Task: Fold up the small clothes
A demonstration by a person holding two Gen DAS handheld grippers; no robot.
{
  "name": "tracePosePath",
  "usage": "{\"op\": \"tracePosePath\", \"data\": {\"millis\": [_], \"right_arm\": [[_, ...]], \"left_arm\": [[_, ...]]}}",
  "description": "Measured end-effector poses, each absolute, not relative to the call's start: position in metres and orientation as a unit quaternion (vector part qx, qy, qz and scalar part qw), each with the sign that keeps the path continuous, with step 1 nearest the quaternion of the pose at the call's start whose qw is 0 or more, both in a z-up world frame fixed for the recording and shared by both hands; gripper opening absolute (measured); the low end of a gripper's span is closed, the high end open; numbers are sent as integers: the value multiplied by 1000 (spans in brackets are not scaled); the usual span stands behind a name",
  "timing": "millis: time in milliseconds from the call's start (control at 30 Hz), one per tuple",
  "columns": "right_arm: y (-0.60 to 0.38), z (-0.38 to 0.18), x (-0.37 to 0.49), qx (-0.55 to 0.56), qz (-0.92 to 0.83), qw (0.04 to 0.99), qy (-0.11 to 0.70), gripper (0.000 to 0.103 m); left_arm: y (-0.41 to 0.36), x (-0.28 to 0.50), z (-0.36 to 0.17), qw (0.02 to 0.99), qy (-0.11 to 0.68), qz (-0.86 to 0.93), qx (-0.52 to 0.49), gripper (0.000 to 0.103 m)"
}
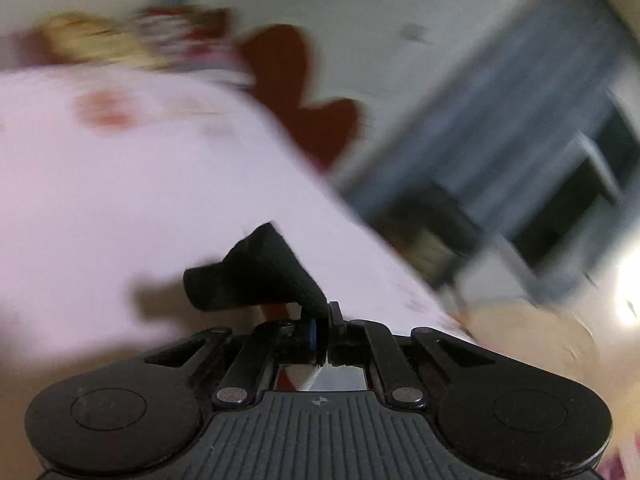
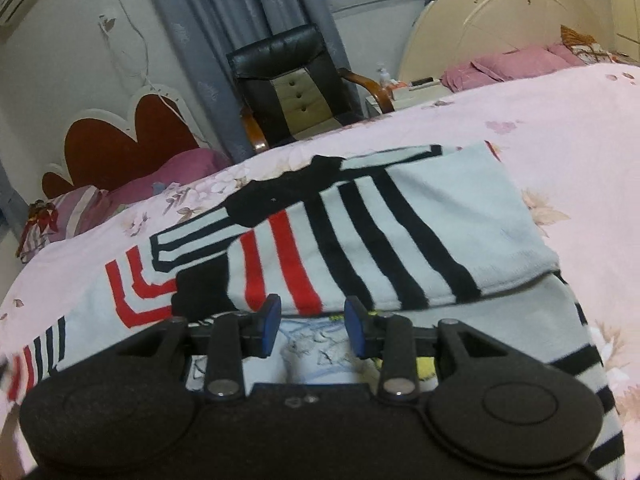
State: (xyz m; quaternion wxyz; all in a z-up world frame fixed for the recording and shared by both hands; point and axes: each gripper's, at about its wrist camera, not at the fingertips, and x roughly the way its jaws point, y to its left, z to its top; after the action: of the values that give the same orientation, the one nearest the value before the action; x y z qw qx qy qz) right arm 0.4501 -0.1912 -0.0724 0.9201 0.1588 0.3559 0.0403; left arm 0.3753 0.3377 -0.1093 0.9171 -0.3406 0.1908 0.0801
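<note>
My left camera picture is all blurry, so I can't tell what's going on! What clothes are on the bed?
Observer: A white knitted garment with black and red stripes lies spread on the pink flowery bedspread.
Child: Where are the right tongs?
Observer: The right tongs are at that garment's near edge.
Child: Are they holding anything?
Observer: A pale printed cloth sits between their blue pads; I cannot tell if it is pinched.

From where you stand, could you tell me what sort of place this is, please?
Most likely a home bedroom: the striped clothes lie on a bed with a floral pink cover, pink pillows rest by a cream headboard, and grey curtains hang at a window.
</note>
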Motion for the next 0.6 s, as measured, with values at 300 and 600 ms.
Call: {"op": "tracePosePath", "data": {"millis": [300, 600], "right_arm": [[-228, -64, 431, 157, 16, 928, 338, 35], [-315, -63, 400, 188, -52, 927, 319, 36]], "left_arm": [[141, 488, -83, 937, 243, -96, -234, 5], [-13, 537, -90, 927, 293, -186, -140, 5]]}}
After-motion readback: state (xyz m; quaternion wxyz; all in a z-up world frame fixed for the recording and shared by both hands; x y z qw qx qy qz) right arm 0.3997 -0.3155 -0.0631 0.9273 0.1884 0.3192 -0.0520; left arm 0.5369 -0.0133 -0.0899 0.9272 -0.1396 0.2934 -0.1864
